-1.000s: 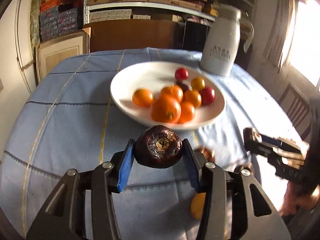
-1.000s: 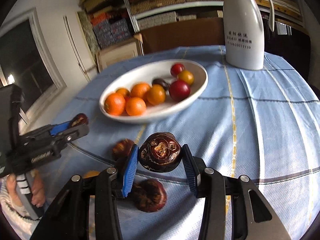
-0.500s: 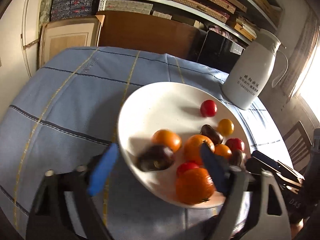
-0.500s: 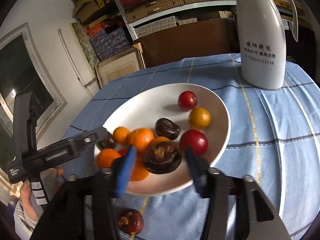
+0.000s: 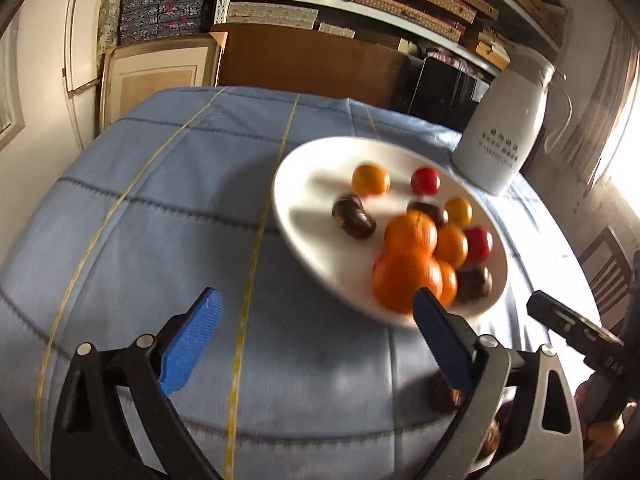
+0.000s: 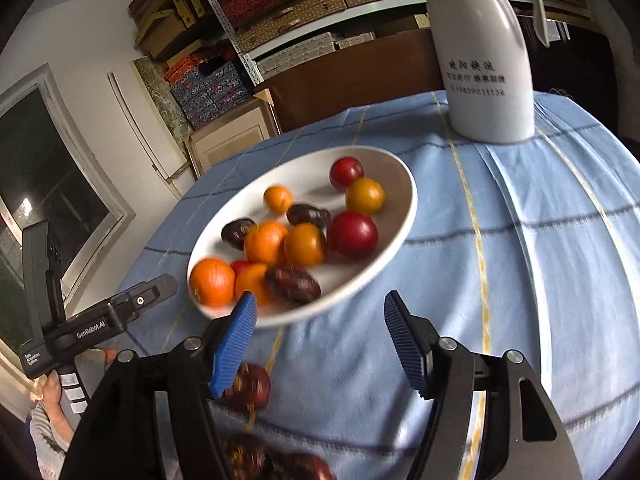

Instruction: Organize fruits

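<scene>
both grippers, left gripper (image 5: 316, 336) and right gripper (image 6: 320, 344), gape wide and empty; the loose mangosteen (image 6: 247, 388) near the table's front edge looks hard-shelled, round and rolly, so I'd pinch across its middle

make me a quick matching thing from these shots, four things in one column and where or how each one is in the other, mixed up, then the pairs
Things:
1. white bowl
2. white jug
3. left gripper
4. dark fruit beside the right gripper's left finger

Place or state:
A. open, holding nothing
B. lying on the blue tablecloth, outside the bowl
C. standing upright at the far edge of the table
D. holding orange, red, yellow and dark fruits

Pairs: 1-D, 2-C, 3-A, 4-B
</scene>
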{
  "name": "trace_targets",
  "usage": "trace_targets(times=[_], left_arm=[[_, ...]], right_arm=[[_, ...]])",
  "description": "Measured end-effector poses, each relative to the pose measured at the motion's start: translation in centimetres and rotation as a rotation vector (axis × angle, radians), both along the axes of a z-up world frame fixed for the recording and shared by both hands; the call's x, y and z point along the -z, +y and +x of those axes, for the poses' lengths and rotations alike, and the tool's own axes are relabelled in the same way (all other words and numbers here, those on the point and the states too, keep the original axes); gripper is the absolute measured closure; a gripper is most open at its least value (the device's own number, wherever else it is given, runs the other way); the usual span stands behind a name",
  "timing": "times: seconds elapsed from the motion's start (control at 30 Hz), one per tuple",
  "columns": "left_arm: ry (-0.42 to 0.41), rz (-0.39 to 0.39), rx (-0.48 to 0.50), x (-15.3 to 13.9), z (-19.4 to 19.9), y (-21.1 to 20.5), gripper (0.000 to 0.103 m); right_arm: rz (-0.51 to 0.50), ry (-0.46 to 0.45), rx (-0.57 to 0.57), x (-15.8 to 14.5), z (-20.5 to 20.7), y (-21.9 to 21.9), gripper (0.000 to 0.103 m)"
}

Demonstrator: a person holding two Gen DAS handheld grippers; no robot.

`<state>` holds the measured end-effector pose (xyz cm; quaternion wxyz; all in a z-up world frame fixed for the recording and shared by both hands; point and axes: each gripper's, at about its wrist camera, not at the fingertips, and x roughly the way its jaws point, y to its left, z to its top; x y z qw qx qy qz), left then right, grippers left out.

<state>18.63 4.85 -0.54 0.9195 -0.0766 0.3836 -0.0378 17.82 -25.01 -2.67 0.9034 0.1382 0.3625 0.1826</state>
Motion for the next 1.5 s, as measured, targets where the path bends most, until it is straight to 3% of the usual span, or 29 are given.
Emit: trace_targets(times=[0.17, 0.37, 0.7, 0.93, 1.17, 1.3, 1.4, 1.5], left_arm=[[-0.030, 0.023, 0.033, 0.0, -3.9, -0.9, 0.006], [-0.028, 0.059, 0.154, 1.0, -9.1, -3.5, 0.005], [-0.006, 0.271, 0.282, 2.9, -11.7, -8.4, 0.005], [0.017, 0.263, 0.273, 3.2, -11.0, -8.2, 0.005], [0.051, 0.254, 0.246, 3.6, -10.1, -7.5, 0.004], [0.042, 0.303, 0.129, 3.5, -9.2, -5.7, 0.004], [0.067, 0.247, 0.072, 3.5, -8.5, -3.8, 0.004], [0.067, 0.234, 0.076, 3.4, -8.5, -3.6, 0.004]], right_arm=[[-0.005, -0.026, 0.017, -0.3, -2.7, -0.9, 0.028], [0.042, -0.028, 0.063, -0.1, -5.1, -2.9, 0.022], [0.033, -0.019, 0.065, 0.7, -7.4, -3.5, 0.022], [-0.014, 0.016, 0.000, 1.5, -7.7, -2.1, 0.022], [-0.012, 0.031, 0.011, 1.6, -7.5, -2.4, 0.022], [-0.019, 0.027, 0.003, 1.6, -7.7, -2.2, 0.022], [-0.021, 0.026, -0.007, 1.6, -7.9, -2.1, 0.022], [-0.042, 0.019, -0.031, 1.7, -8.4, -1.7, 0.022]])
